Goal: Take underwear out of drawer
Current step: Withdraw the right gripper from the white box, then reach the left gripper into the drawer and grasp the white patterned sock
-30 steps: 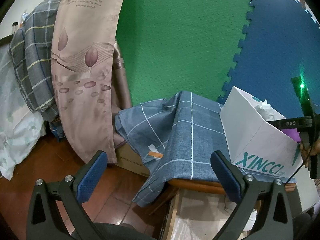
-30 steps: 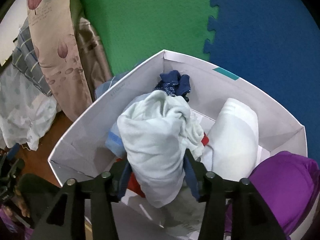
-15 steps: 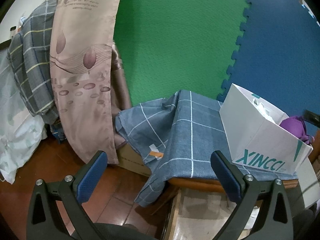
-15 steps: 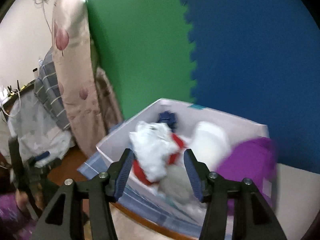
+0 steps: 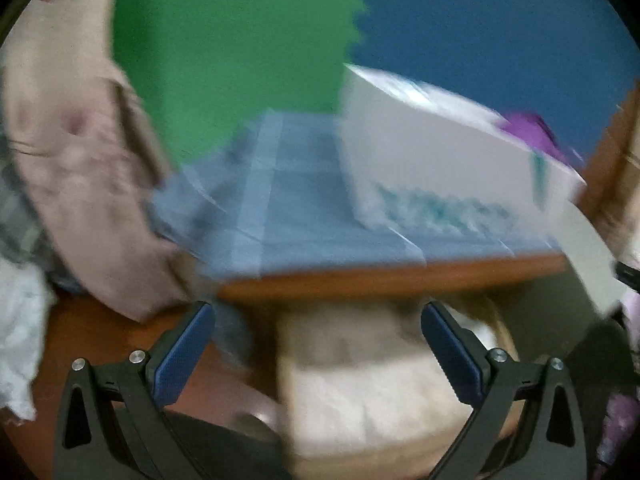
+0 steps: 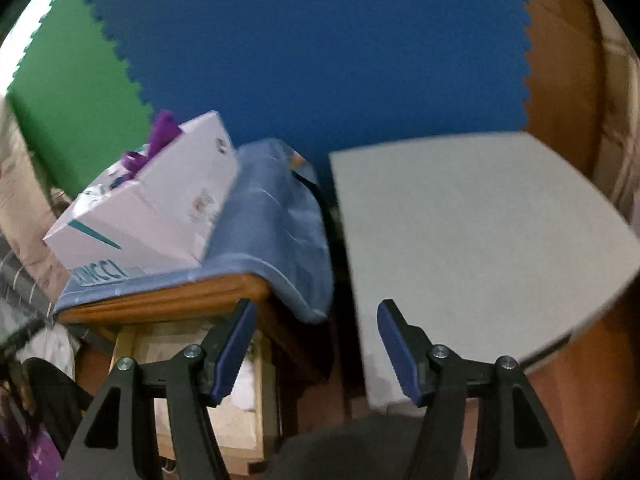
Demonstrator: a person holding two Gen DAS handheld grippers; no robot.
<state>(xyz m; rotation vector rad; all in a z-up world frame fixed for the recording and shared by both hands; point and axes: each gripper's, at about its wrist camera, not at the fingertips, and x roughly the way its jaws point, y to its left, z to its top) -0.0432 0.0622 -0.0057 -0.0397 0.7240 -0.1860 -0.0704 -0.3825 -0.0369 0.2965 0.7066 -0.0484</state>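
The right gripper (image 6: 314,344), which a second ago clasped pale underwear over the white box (image 6: 152,208), now gapes empty between the open drawer (image 6: 208,380) and grey tabletop (image 6: 472,232), underwear unseen, while the left gripper (image 5: 318,344) hangs wide above the blurred drawer.

Looks like somebody's bedroom or spare room at home, not a lab or anything: there's a wooden nightstand (image 6: 168,300) with a blue checked cloth (image 5: 304,216) thrown over it and its drawer (image 6: 192,392) pulled open underneath. A white box (image 6: 160,208) with clothes poking out sits on top, and a floral curtain (image 5: 76,152) plus some plaid fabric (image 5: 16,216) hang off to the side. The wall is covered in green (image 5: 224,48) and blue (image 6: 320,52) interlocking foam mats, which feels pretty DIY.
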